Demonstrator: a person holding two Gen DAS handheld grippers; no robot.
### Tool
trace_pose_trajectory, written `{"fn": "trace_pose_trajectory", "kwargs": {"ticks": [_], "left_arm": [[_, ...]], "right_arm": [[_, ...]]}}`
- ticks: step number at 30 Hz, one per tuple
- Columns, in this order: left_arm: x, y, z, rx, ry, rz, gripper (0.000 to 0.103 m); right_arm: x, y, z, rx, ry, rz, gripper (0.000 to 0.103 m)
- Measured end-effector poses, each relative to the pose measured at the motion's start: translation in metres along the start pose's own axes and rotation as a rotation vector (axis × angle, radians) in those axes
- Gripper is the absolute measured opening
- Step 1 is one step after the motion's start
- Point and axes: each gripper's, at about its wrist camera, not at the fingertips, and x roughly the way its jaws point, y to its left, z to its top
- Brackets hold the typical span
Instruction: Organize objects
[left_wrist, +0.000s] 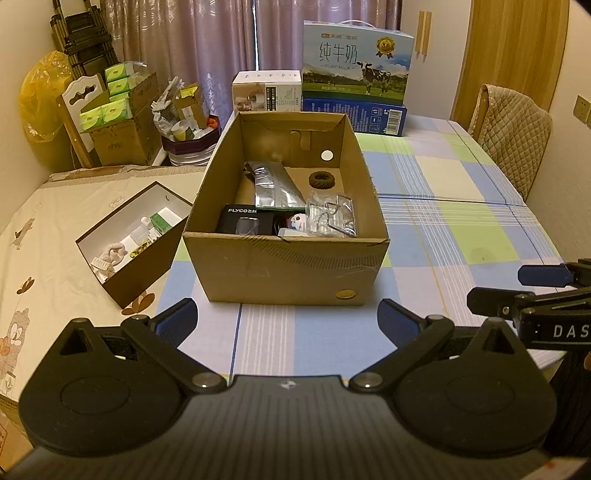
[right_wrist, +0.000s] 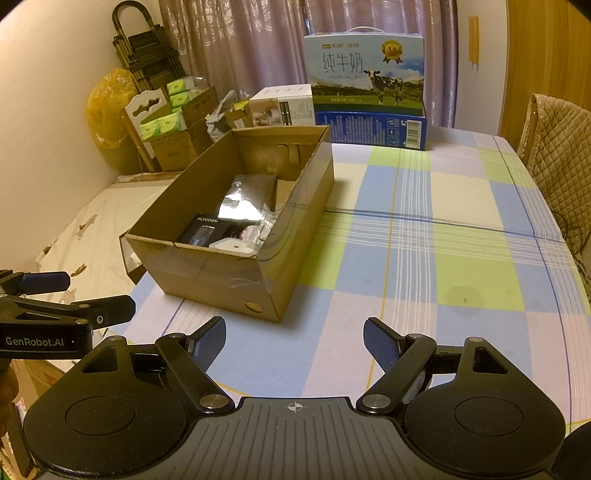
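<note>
An open cardboard box (left_wrist: 284, 269) stands on the checked tablecloth, also in the right wrist view (right_wrist: 207, 277). It holds a silver foil pouch (left_wrist: 275, 184), a black FLYCO box (left_wrist: 242, 219), a dark ring (left_wrist: 320, 180), clear plastic packaging (left_wrist: 332, 216) and a small white item (right_wrist: 232, 245). My left gripper (left_wrist: 288, 317) is open and empty, a little in front of the box. My right gripper (right_wrist: 295, 341) is open and empty, in front of the box and to its right. Each gripper shows at the edge of the other's view.
A brown-and-white box (left_wrist: 136, 236) with small items sits left of the cardboard box. A milk carton case (left_wrist: 356, 61) on a blue box (left_wrist: 373, 118) and a white box (left_wrist: 266, 90) stand at the table's far end. A padded chair (left_wrist: 511, 136) is at the right. Cartons and bags crowd the far left corner.
</note>
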Motion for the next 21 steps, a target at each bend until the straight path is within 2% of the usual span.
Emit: {"fn": "trace_pose_trajectory", "kwargs": {"ticks": [21], "left_arm": [[-0.0012, -0.0002, 0.0035, -0.015, -0.012, -0.006, 0.102]], "right_arm": [[0.0000, 0.0006, 0.0003, 0.003, 0.002, 0.002, 0.079]]}}
